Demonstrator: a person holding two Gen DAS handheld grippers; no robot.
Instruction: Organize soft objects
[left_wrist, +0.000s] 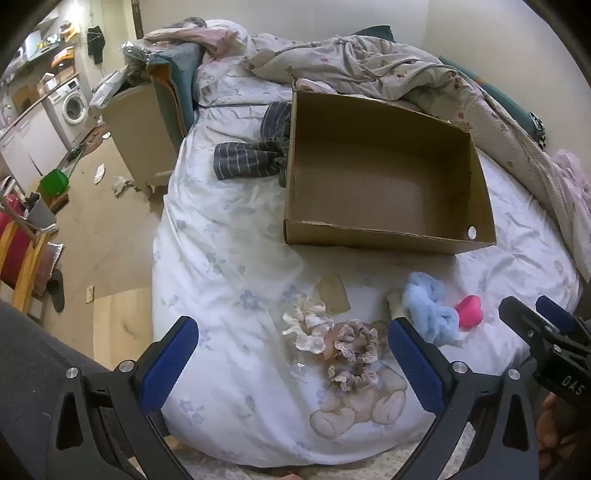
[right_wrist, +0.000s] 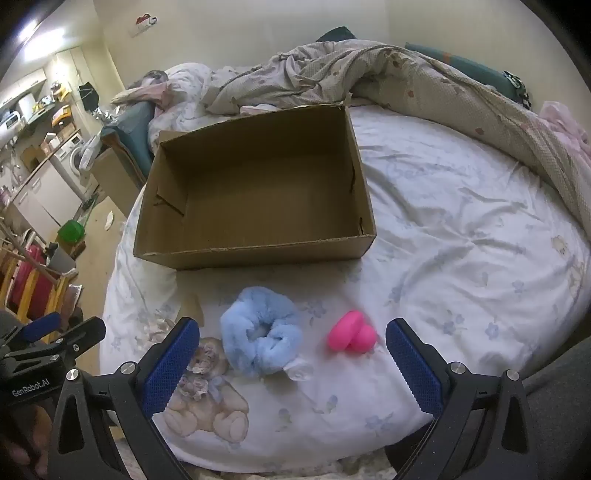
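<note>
While both the left tongs (left_wrist: 291, 354) and right tongs (right_wrist: 291, 354) hang wide open and empty over the bed (right_wrist: 461, 229), the fluffy blue scrunchie (right_wrist: 260, 341) near the empty brown cardboard box (right_wrist: 255, 254) risks being pinched together with the loose sheet.

one open cardboard box (right_wrist: 255, 254) on the bed. three scrunchies: one fluffy blue scrunchie (right_wrist: 260, 338), one cream scrunchie (left_wrist: 308, 328), one beige lace-trimmed scrunchie (left_wrist: 354, 354). one pink heart-shaped soft toy (right_wrist: 352, 330). one loose scrap of cardboard (left_wrist: 334, 295). one striped dark garment (left_wrist: 255, 155) beside the box. two grippers, the left gripper (left_wrist: 291, 363) and the right gripper (right_wrist: 291, 363).
</note>
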